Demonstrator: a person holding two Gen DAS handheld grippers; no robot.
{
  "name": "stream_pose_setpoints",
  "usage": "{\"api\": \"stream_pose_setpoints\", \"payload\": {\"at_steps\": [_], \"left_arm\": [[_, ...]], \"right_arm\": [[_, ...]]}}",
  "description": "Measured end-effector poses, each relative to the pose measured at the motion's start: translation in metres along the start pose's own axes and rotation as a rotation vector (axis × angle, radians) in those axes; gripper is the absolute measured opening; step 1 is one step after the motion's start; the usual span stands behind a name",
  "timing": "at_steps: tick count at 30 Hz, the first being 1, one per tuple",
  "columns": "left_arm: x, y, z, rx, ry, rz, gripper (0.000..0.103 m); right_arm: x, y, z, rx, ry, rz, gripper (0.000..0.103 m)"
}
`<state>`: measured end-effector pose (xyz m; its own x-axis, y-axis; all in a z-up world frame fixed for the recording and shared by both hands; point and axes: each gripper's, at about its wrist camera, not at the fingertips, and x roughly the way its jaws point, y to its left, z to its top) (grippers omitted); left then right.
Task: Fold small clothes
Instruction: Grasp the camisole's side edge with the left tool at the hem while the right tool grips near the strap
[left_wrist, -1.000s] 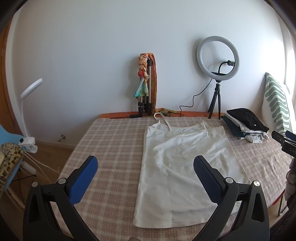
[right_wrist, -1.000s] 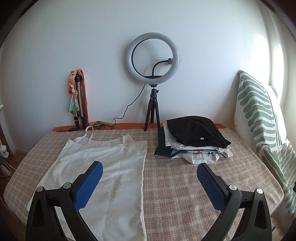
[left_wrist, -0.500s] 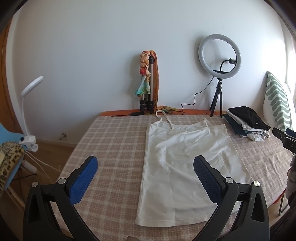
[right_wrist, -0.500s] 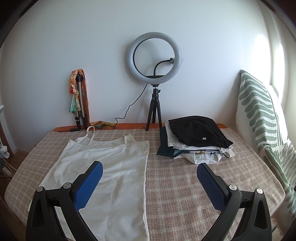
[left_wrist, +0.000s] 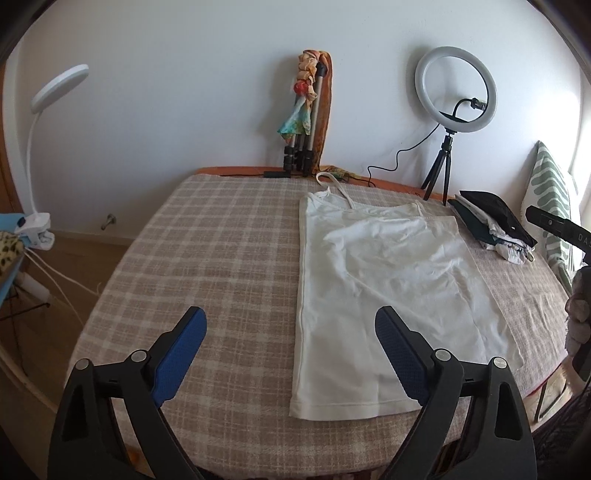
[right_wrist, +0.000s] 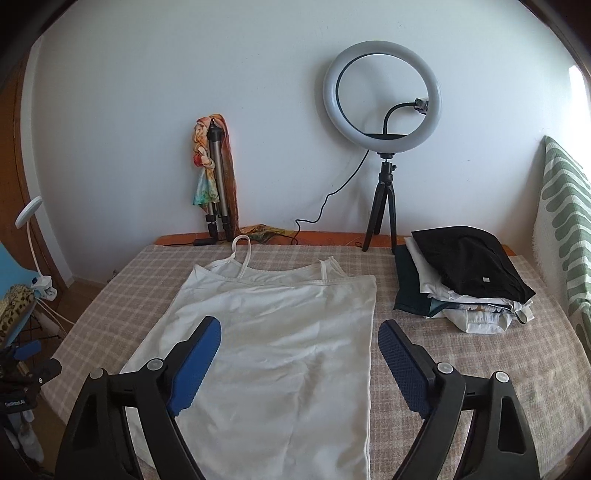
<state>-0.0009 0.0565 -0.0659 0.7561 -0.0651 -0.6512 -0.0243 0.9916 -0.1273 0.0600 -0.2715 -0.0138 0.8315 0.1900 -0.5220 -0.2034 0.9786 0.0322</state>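
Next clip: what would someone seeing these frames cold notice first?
The white camisole spread flat, straps toward the wall, on the checked bedcover draws the eye first. Behind it stand a ring light on a small tripod and, to the right, a pile of clothes topped by a black garment. Both grippers, left and right, hover open, holding nothing.

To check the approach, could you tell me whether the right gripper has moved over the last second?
Yes. The right gripper has shifted left: the ring light sits further right in its view.

White camisole (right_wrist: 280, 343) hem — cut off, perhaps, by the bottom edge
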Motion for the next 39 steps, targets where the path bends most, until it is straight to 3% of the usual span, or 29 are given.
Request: {"api": "stream_pose_setpoints", "payload": {"at_steps": [3,6,9,10,19,24,26,28,34,39], "left_arm": [[0.013,0.007,-0.011,-0.036,0.066,-0.042,0.09],[0.028,0.009,-0.023,-0.045,0.14,-0.079,0.083],[0.037,0.011,-0.031,-0.069,0.194,-0.129,0.074],[0.04,0.012,-0.033,-0.077,0.206,-0.145,0.066],[0.053,0.022,-0.036,-0.117,0.249,-0.187,0.056],[0.063,0.031,-0.04,-0.162,0.28,-0.206,0.052],[0.067,0.034,-0.042,-0.181,0.295,-0.221,0.046],[0.071,0.035,-0.043,-0.19,0.31,-0.23,0.041],[0.078,0.04,-0.046,-0.225,0.328,-0.265,0.038],[0.08,0.038,-0.046,-0.241,0.336,-0.305,0.036]], "right_arm": [[0.013,0.016,0.007,-0.047,0.0,0.068,0.089],[0.038,0.031,0.021,-0.088,0.04,0.098,0.084],[0.071,0.044,0.036,-0.087,0.097,0.152,0.078],[0.082,0.049,0.041,-0.082,0.114,0.172,0.078],[0.174,0.096,0.065,-0.057,0.266,0.277,0.064],[0.227,0.131,0.076,-0.034,0.375,0.352,0.049],[0.25,0.148,0.078,-0.035,0.418,0.367,0.044],[0.271,0.163,0.077,-0.056,0.449,0.348,0.043],[0.324,0.197,0.072,-0.097,0.535,0.294,0.037],[0.35,0.217,0.064,-0.187,0.582,0.189,0.037]]}}
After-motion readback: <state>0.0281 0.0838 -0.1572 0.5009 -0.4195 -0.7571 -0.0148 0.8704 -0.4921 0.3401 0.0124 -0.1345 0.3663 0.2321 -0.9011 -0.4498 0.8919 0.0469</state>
